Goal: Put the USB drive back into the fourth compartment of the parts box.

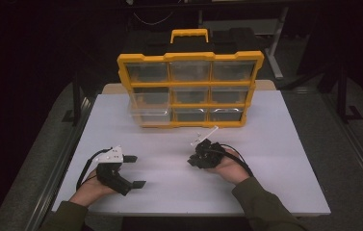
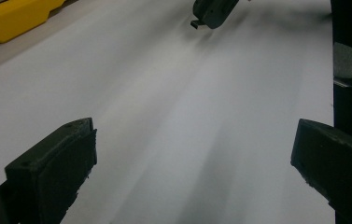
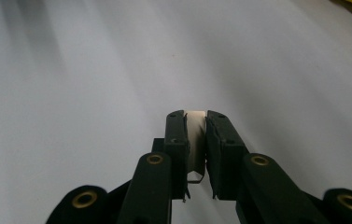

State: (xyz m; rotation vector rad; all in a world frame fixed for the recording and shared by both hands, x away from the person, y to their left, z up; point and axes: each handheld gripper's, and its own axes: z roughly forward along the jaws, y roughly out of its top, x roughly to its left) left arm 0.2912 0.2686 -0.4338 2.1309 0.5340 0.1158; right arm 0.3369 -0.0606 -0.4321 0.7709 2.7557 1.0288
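Resting claws on the white table

The left claw is held low at the table front, jaws spread wide and empty. The right claw, palm up, is clamped on a small white piece. A yellow drawer organizer is seen behind.

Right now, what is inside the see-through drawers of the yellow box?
The yellow plastic organizer box has nine clear drawers. The bottom-left drawer is slid partly out. Their fronts look dark and reflective, so no contents can be made out inside them.
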